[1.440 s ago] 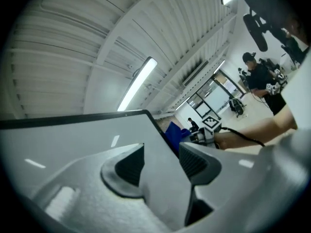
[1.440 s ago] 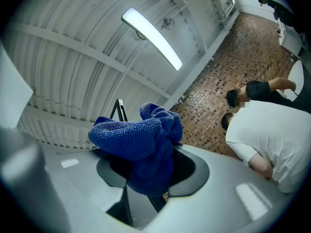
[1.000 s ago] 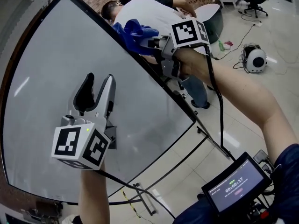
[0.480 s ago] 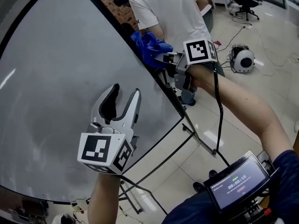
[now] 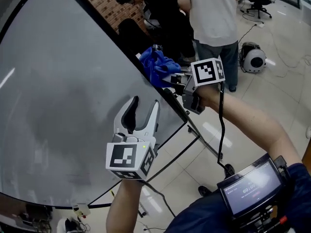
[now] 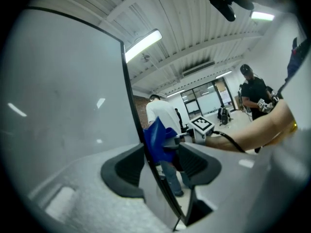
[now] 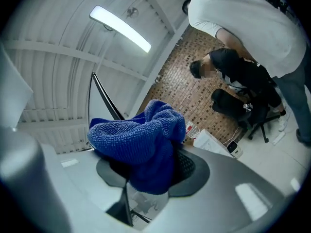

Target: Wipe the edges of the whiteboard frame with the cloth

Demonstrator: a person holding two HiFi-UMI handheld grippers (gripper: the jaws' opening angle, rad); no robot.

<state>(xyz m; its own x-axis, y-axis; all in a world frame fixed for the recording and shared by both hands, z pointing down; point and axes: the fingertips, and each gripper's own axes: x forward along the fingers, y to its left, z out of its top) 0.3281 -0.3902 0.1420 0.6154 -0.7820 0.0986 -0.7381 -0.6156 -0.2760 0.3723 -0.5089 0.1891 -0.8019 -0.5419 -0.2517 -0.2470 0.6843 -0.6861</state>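
Starting closest to you, your left hand-held gripper (image 5: 141, 114) sits lower in front of the whiteboard (image 5: 58, 91) than it did a second ago. Its jaws are parted and clamp nothing. In its own view the black frame (image 6: 126, 72) lines up between them, but I cannot tell whether either pad touches it.

Just beyond it, your right hand-held gripper (image 5: 170, 79) is clenched on the blue cloth (image 5: 158, 64). The bunched cloth fills the gap between the jaws in that gripper's view and spills over both pads (image 7: 187, 166). This hand has come down too, carrying the cloth along the sloping side of the frame (image 5: 176, 108). A second ago the cloth was high on that side; now it is pressed against the edge, near the lower corner and only a short run of black strip away from it.

Judging from that, your downward pass on this side is nearly done. Only the last stretch to the corner remains here, and I see nothing yet to show that the bottom edge has been wiped.

Farther off, the view has shifted with you. A person in a white shirt (image 5: 214, 13) and another in dark clothes (image 5: 163, 18) now stand directly behind the cloth, well apart from the board.
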